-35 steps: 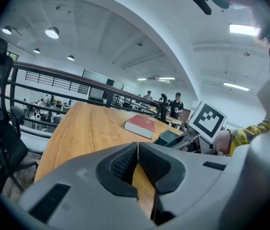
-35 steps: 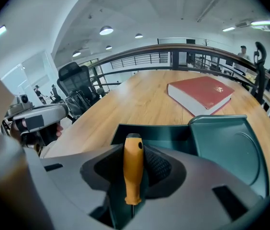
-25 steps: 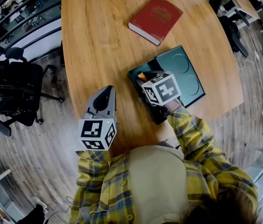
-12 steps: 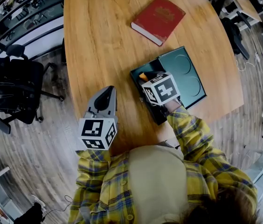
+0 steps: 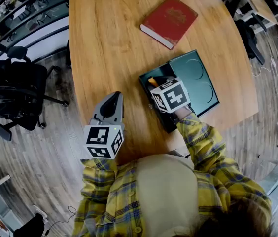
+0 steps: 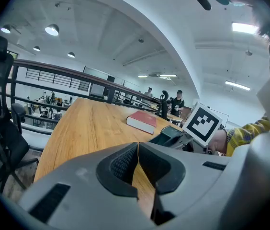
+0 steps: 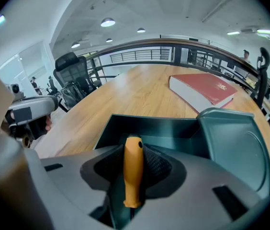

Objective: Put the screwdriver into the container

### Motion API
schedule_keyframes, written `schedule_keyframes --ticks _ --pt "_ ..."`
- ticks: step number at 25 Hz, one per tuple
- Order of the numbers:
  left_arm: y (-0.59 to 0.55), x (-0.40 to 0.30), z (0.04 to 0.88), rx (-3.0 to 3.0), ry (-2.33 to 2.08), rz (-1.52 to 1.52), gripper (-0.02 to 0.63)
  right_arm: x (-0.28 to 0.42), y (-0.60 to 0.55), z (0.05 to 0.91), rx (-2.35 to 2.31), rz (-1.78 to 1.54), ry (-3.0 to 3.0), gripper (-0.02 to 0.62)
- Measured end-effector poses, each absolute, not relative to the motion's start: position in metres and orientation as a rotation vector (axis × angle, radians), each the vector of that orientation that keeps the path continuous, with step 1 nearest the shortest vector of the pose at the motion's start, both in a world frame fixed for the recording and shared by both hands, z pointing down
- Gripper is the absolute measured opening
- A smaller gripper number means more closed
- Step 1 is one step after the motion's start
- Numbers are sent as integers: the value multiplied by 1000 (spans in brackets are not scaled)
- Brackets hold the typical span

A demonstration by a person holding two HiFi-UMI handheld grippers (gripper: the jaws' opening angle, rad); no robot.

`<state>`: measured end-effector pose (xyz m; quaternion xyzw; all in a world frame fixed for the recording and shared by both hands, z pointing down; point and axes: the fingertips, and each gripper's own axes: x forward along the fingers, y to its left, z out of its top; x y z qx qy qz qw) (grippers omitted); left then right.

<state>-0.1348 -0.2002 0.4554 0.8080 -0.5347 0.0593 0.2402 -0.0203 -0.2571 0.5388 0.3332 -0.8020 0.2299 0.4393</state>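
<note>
- The screwdriver [image 7: 132,176] has an orange handle and stands lengthwise between the jaws of the right gripper [image 7: 134,153], with its rounded butt end pointing away from the gripper; the shaft cannot be made out.
- The right gripper's ribbed pads [image 7: 155,169] sit against both sides of the handle, so the tool is clamped on the screwdriver.
- The handle hangs over the near edge of the container [image 7: 149,128], above its deep open compartment. No view shows whether it touches the container floor.
- The container is a dark green tray. Its sunken rectangular compartment lies on the person's left, and on the right is a flat panel [image 5: 198,80] with two round hollows.
- In the head view the right gripper's marker cube [image 5: 170,95] covers the near part of the open compartment, and only a bit of orange shows beyond it.
- A yellow plaid sleeve [image 5: 203,142] reaches to the container from its near side.
- The left gripper [image 6: 137,150] is to the left of the container, well apart from it, over the near edge of the table [image 5: 109,43]. Its jaws are together and nothing is between them.
- A red book [image 5: 169,21] lies closed on the table beyond the container, apart from it.
- A black office chair [image 5: 11,95] stands on the wooden floor, far left of the container and off the table.
</note>
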Motion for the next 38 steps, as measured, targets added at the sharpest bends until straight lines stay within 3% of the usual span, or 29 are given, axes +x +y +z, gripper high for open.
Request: schedule_keyframes --ticks 24,38 --pt "-197 -126 447 2232 -1468 168 11 -19 -255 522 851 581 -2049 198" --pt "-189 -113 432 2264 -1471 162 11 -4 -244 494 882 564 -2105 139"
